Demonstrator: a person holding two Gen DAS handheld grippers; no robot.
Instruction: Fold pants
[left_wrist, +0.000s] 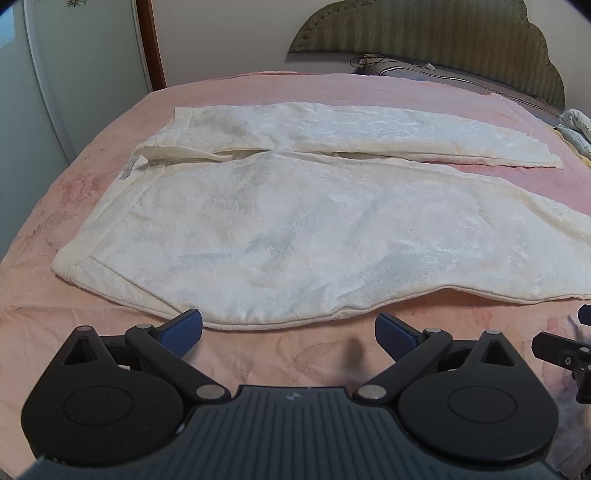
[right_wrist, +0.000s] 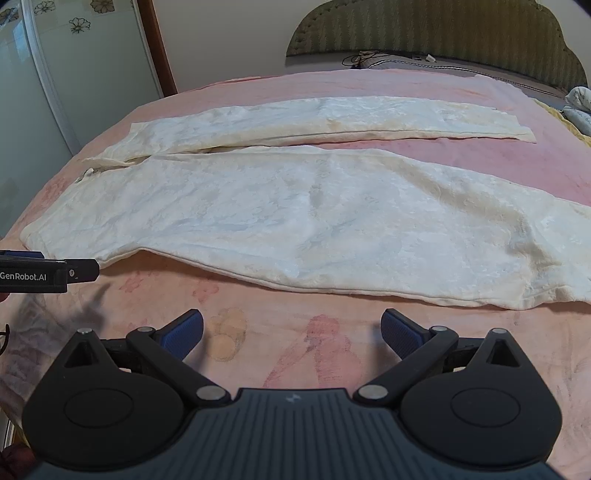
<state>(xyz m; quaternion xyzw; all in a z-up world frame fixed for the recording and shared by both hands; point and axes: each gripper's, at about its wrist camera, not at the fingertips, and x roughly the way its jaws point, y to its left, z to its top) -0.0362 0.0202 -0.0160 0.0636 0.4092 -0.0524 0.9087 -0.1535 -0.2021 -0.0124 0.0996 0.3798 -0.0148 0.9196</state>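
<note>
White textured pants (left_wrist: 280, 229) lie spread flat on the pink bed, waistband to the left, both legs running to the right and slightly apart; they also show in the right wrist view (right_wrist: 295, 218). My left gripper (left_wrist: 289, 334) is open and empty, just short of the near edge of the pants by the waist end. My right gripper (right_wrist: 291, 332) is open and empty, over bare bedspread a little before the near leg's edge. The left gripper's side shows at the left edge of the right wrist view (right_wrist: 48, 273).
The pink floral bedspread (right_wrist: 295, 350) covers the bed. A green padded headboard (left_wrist: 424, 33) stands at the far end, with cables and a pillow (left_wrist: 391, 64) below it. A wardrobe (left_wrist: 74, 74) stands left of the bed. Bundled cloth (left_wrist: 576, 129) lies at the right edge.
</note>
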